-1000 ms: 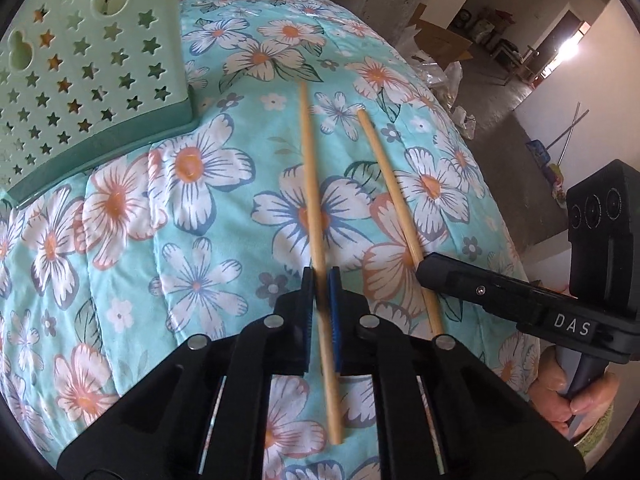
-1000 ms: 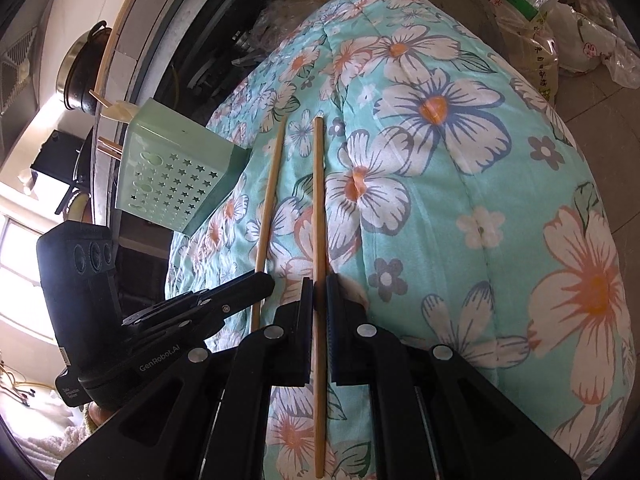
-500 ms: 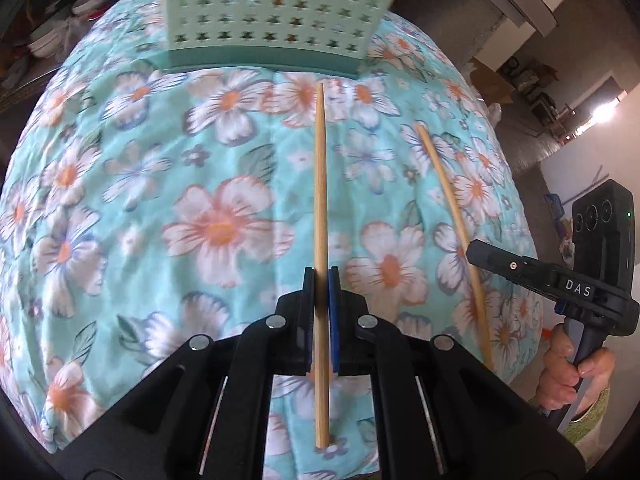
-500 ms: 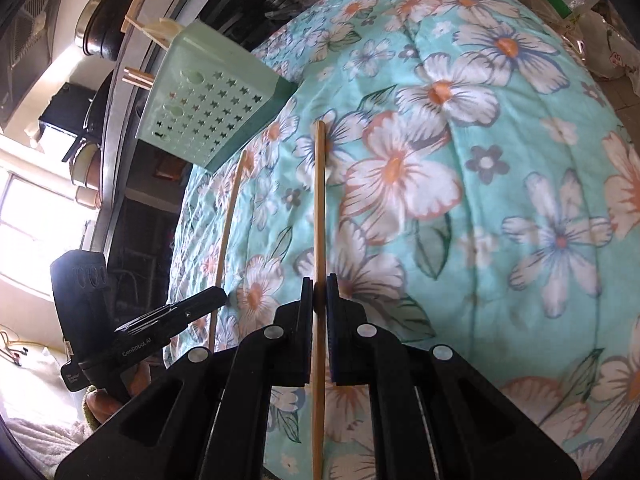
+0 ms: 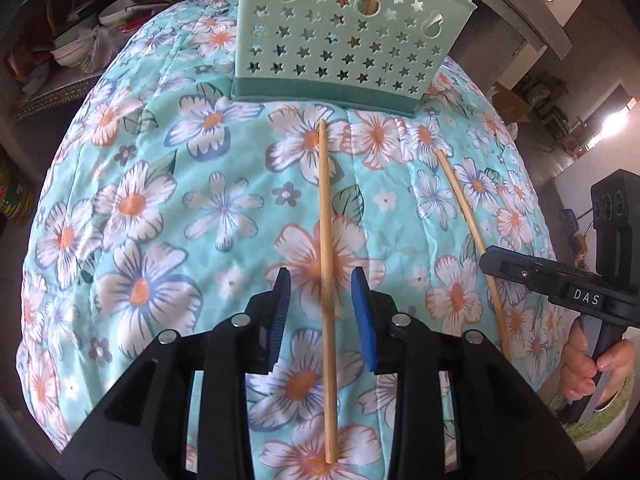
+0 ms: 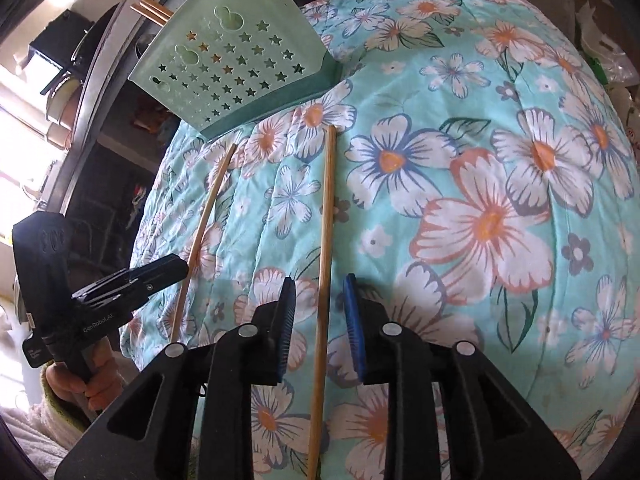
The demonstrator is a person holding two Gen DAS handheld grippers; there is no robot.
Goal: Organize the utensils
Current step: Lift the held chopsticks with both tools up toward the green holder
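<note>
Left gripper [image 5: 322, 288] and right gripper [image 6: 319, 294] angled downward, jaws opening.

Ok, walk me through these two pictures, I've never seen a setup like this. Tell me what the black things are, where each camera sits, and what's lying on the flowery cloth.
No robot here: a person holds a hand-held gripper in each hand, each carrying a camera that looks along its two fingers. One picture looks out from the left gripper, the other from the right gripper, and each also shows the other gripper off to the side. On the quilt lie two chopsticks, the left chopstick and the right chopstick, both pointing towards a green basket with star holes. Both grippers' fingers are opening, a chopstick lying between them untouched. Nothing is held.
</note>
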